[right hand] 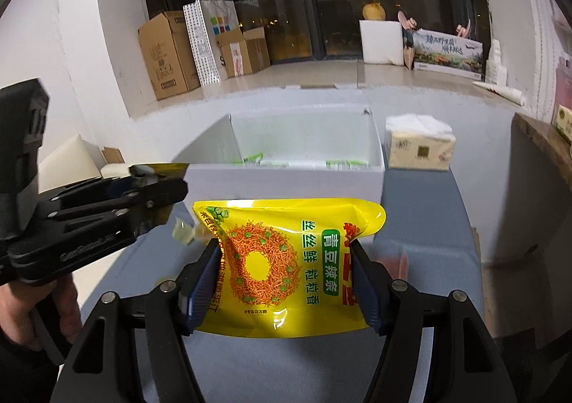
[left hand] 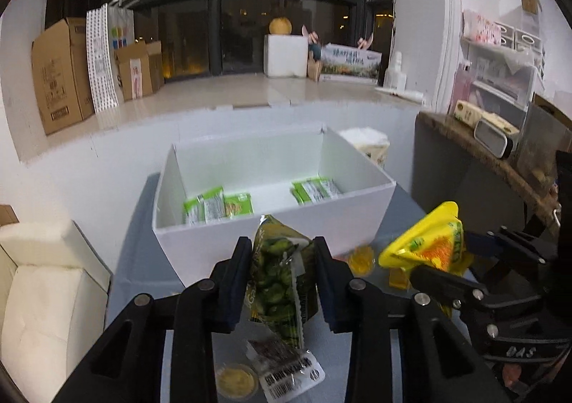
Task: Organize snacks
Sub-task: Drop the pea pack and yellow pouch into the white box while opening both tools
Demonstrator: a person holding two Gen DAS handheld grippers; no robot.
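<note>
left hand-held gripper (left hand: 282,260) clamped tight on a dark green pea snack packet (left hand: 279,278), pads pressing both sides, packet upright and lifted clear of the bench (left hand: 143,260). right hand-held gripper (right hand: 286,281) about half open, gripping a yellow snack pouch (right hand: 286,267) by its two side edges, pouch held flat and face up above the bench, green and red print plus an orange ring graphic on the front. same yellow pouch visible from the left wrist view at right, pinched in the other gripper, raised.

white open box (left hand: 271,238) toward the far edge of the bench, just beyond both grippers. small green sachets (left hand: 218,204) lying in the box near its left wall, another green sachet pair (left hand: 316,190) near its right wall, bare floor between the two groups. tissue pack (right hand: 418,149) just beside the box's right wall at the far right corner of the bench.

on the bench near edge, below the left gripper: dark packet with barcode label (left hand: 289,367) lying flat, small round yellow cup (left hand: 236,381) just left of it. another small yellow-orange cup (left hand: 363,258) close to the box's front wall, blurred.

person's hand (right hand: 39,310) on the left gripper's handle in the right wrist view. cardboard boxes (left hand: 64,74) on the window ledge behind, well apart from the bench.
</note>
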